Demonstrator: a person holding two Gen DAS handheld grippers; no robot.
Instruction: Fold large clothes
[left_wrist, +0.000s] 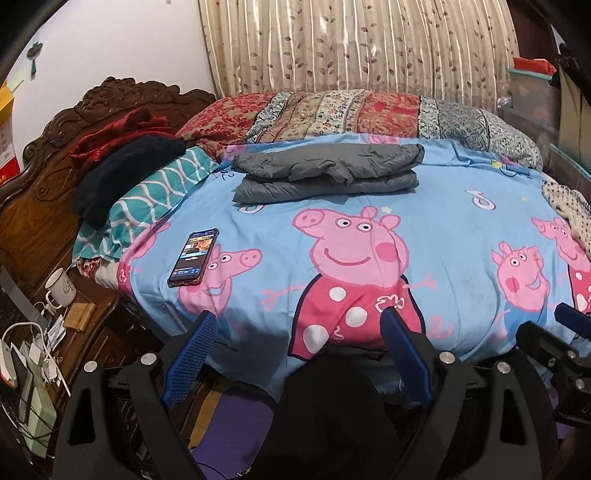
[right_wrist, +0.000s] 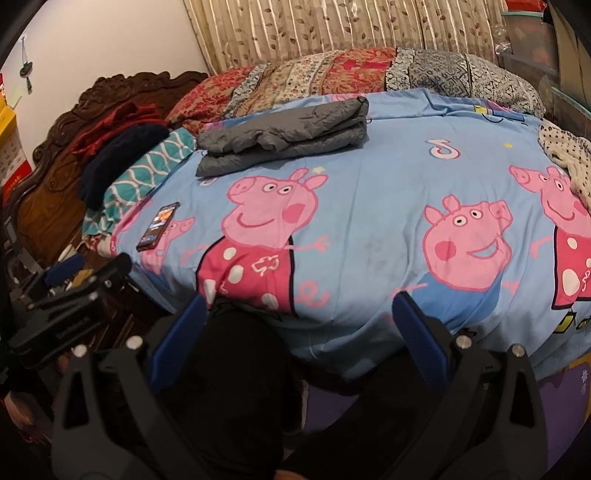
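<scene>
I hold the left hand-held gripper (left_wrist: 299, 321) and the right hand-held gripper (right_wrist: 299, 301) wide apart and gripping nothing, at the near edge of the bed's blue cartoon-pig sheet (right_wrist: 369, 229). The folded grey padded garment (left_wrist: 325, 171) lies at the far side, near the patterned quilt (left_wrist: 332, 110). A dark smartphone (left_wrist: 194, 258) rests left.
</scene>
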